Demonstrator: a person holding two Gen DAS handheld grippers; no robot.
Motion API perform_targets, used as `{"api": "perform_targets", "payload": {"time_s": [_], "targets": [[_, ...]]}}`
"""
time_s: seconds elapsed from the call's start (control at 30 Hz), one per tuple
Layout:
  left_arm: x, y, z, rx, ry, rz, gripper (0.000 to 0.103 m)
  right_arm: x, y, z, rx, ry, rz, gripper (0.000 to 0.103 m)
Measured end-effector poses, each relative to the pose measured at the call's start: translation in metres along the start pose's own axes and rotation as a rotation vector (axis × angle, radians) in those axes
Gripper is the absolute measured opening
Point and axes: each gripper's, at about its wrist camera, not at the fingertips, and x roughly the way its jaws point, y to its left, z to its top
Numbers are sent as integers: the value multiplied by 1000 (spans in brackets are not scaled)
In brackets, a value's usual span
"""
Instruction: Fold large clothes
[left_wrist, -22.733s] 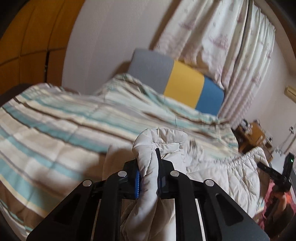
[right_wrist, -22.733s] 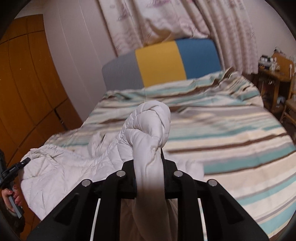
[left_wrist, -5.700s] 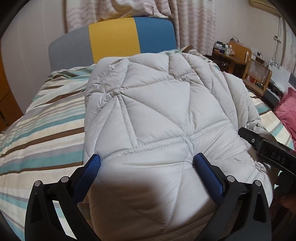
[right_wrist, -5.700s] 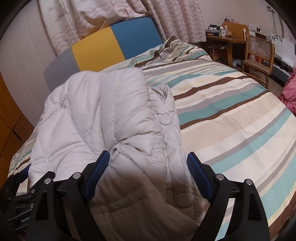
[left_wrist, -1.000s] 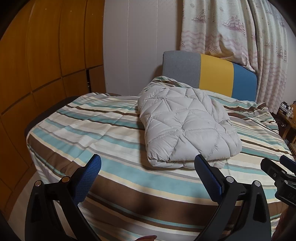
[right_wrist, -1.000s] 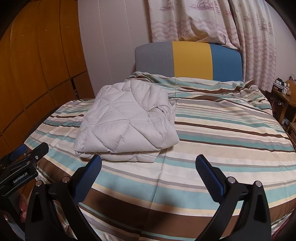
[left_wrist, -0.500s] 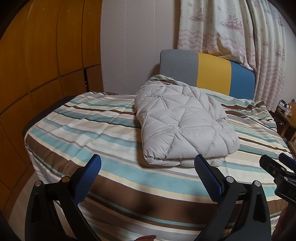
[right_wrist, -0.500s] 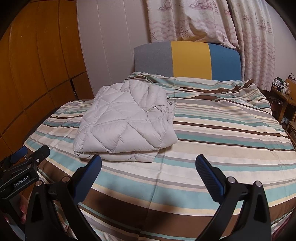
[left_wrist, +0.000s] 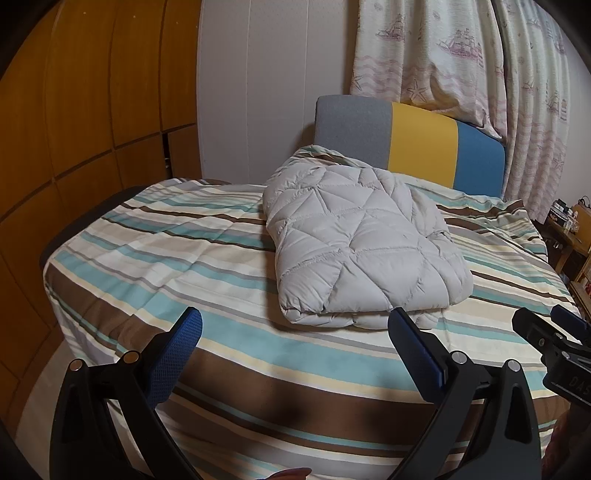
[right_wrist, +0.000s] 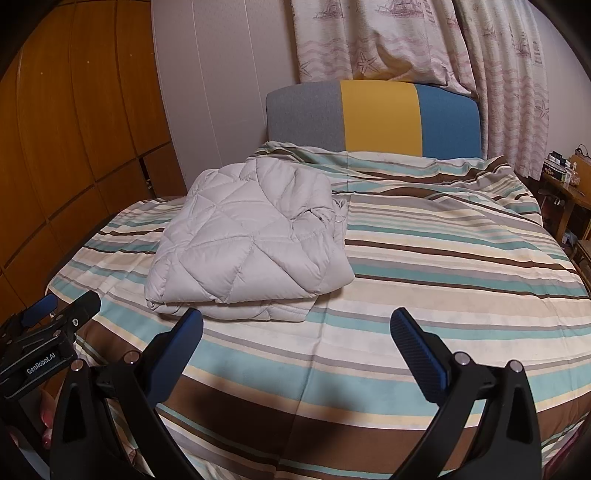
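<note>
right wrist shows jacket (right_wrist: 251, 254) snap placket; left hides.

Desk clutter (right_wrist: 561, 162) too small to identify; jacket (right_wrist: 247, 254) underside hidden.

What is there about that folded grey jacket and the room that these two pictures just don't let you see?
- Quilted jacket: underside and inner layers, hidden by its own fold, both views.
- Sleeves: tucked out of sight.
- Side table clutter: too small, cut by the right wrist view's edge.
- Bed foot: covered by the open left gripper and right gripper.
</note>
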Motion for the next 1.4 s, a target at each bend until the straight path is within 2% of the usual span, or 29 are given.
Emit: {"api": "perform_targets", "payload": {"time_s": [1.4], "targets": [[7,-4,0,11,33,-34,100,3,-4,0,11,19,-3,101]]}}
